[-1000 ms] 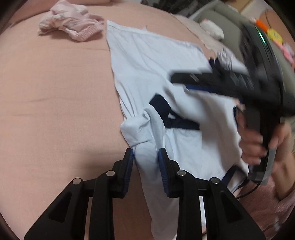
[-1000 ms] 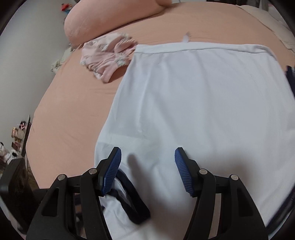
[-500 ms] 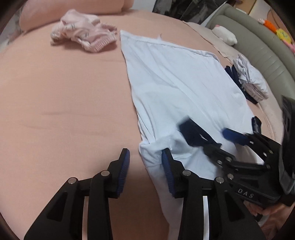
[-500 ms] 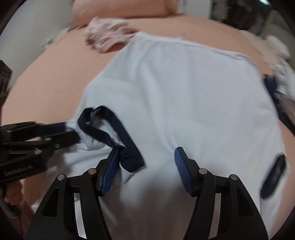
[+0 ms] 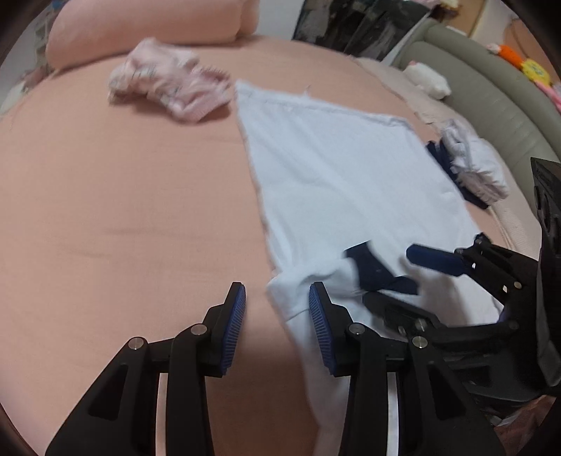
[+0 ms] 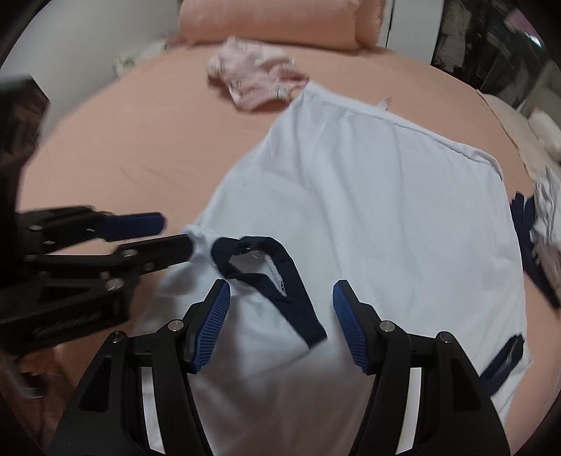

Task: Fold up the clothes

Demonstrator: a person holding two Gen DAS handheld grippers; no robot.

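Observation:
A white shirt [image 5: 343, 182] [image 6: 368, 210] with a navy collar [image 5: 371, 270] [image 6: 277, 259] lies spread on the pink bed. My left gripper [image 5: 277, 315] [image 6: 175, 235] is open at the shirt's near left corner. A bunched white sleeve edge lies between its fingers, close to the right one, and the pads do not press it. My right gripper [image 6: 280, 301] [image 5: 410, 280] stands open just over the collar, which lies between its fingers without being squeezed. The two grippers are close together, the right one angled in from the right.
A crumpled pink garment [image 5: 168, 84] [image 6: 256, 80] lies beyond the shirt near a pink pillow [image 5: 147, 31]. A small pile of white and navy clothes [image 5: 470, 168] sits at the shirt's right. A grey padded edge [image 5: 491, 91] borders the bed on that side.
My left gripper has let go of the bunched sleeve, and its fingers now stand apart. The right gripper has swung over from the shirt's body to the collar, rolling as it came.

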